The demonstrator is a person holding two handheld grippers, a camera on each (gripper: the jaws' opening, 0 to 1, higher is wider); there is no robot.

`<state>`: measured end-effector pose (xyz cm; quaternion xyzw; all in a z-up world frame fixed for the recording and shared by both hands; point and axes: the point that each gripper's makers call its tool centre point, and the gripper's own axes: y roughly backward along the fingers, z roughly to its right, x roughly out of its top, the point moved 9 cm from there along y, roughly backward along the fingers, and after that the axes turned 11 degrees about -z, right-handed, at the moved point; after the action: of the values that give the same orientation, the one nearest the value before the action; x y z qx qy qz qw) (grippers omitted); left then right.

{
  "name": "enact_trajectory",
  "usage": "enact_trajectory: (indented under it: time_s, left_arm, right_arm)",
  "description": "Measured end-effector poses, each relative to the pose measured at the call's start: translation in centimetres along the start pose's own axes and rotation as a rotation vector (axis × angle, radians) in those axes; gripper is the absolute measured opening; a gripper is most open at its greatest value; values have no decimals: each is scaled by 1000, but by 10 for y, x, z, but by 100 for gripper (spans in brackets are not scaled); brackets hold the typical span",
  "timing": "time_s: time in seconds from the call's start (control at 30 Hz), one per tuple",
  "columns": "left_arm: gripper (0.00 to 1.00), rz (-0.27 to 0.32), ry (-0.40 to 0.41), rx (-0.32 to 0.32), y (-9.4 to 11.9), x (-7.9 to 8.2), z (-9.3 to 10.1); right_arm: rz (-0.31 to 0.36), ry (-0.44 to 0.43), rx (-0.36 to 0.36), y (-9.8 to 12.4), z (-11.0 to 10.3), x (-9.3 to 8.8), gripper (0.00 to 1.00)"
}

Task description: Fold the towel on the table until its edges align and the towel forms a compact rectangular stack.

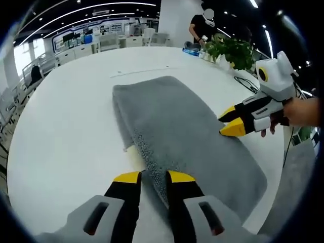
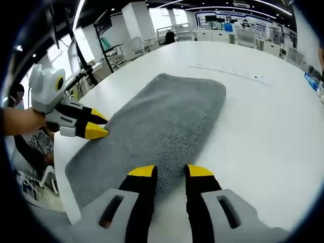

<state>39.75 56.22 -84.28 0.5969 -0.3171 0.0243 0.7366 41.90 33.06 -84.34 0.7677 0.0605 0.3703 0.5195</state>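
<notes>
Lying lengthwise on the white table (image 1: 61, 136), the grey towel (image 1: 182, 131) is already a folded strip. Both the left gripper (image 1: 153, 177) and right gripper (image 2: 169, 171) straddle opposite long edges, jaws parted, grasping nothing. A shallow pinch could catch one layer — skewing edges. Bare table surrounds it.

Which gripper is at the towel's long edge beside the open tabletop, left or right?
The left gripper: its open fingers straddle the grey towel at that edge. The right gripper sits at the opposite edge, nearer the table's rim.
</notes>
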Motion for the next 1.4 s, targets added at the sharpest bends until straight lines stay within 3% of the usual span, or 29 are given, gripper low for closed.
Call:
enact_trajectory:
  time_s: [0.17,0.27,0.63,0.8,1.0,1.4]
  left_arm:
    - [11,-9,-7,-22,-5,0,5]
    - [10,-4,8,-24,-6,-1,4]
    - [6,-3,25,-24,-6,-4,19]
    - [6,-2,49,-38,-8,-4,31]
    - [6,4,56,-57,-13,0,49]
    - [6,20,24,-70,-24,13,90]
  right_arm:
    - [-21,26,-16,-3,1,0,17]
    - [-33,94,-42,-3,-2,0,16]
    - [-39,111,-37,1,8,-7,15]
    - [-46,126,-43,8,12,-16,15]
    - [-42,122,-54,15,30,-28,15]
    - [-47,132,-88,38,59,-51,16]
